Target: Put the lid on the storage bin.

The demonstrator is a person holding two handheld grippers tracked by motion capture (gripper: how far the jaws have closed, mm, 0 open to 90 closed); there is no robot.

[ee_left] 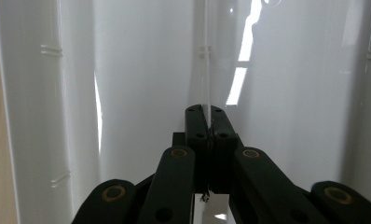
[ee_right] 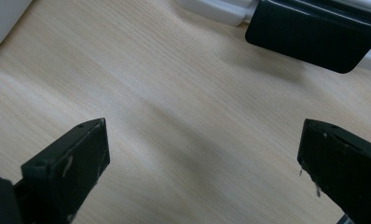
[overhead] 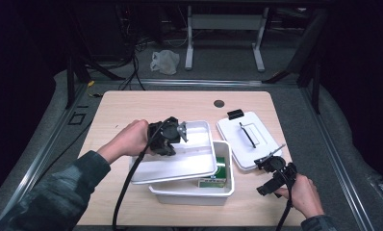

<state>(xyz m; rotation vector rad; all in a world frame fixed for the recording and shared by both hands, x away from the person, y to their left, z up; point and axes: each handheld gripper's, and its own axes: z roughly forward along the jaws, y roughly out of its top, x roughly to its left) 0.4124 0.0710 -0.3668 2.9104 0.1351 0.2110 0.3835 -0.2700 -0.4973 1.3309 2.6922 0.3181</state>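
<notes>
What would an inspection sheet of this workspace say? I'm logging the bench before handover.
Surface: pale wooden table, small round hole at far edge.
Job's things: shallow white plastic tray lying askew over open white plastic box; green-and-white carton inside.
Clutter: white lid with black handle at right.
Grippers: left tool shut on tray's wall; right tool open, over bare wood.
Cables: black cable trails from left tool.
Surroundings: grey carpet, white bag, white desk frame.

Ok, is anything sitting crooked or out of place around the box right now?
Yes: the white inner tray lies askew across the white box, overhanging its left side, its rim pinched in the left gripper. The lid lies off to the right.
</notes>
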